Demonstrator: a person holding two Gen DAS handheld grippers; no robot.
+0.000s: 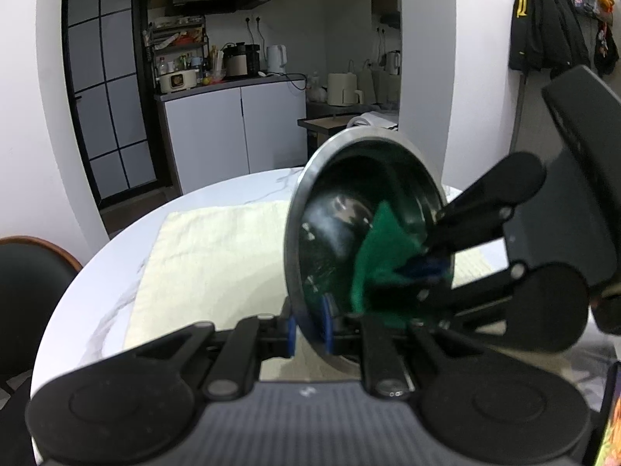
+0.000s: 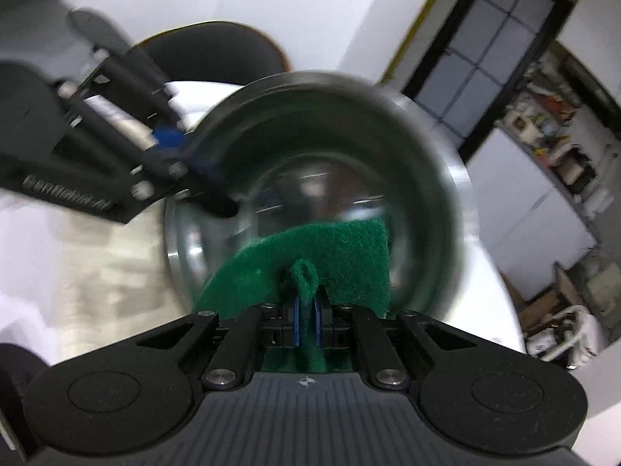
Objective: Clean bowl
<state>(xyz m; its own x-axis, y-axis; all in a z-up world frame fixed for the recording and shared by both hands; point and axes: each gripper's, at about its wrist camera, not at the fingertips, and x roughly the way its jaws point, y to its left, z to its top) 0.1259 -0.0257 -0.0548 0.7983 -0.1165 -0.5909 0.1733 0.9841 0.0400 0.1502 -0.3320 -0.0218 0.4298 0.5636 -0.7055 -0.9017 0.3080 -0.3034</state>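
Bowl (image 1: 341,209) tipped on edge above the bench (image 1: 128,248), left gripper (image 1: 310,328) jaws clamping its rim so the right gripper (image 2: 306,320) (jaws pinching green scouring pad (image 2: 330,248)) reaches inside.

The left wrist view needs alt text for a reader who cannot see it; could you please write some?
The left gripper clamps the rim of a tilted steel bowl, held above a round white table with a cream cloth. The right gripper presses a green scouring pad inside the bowl. A kitchen counter with appliances lies behind.
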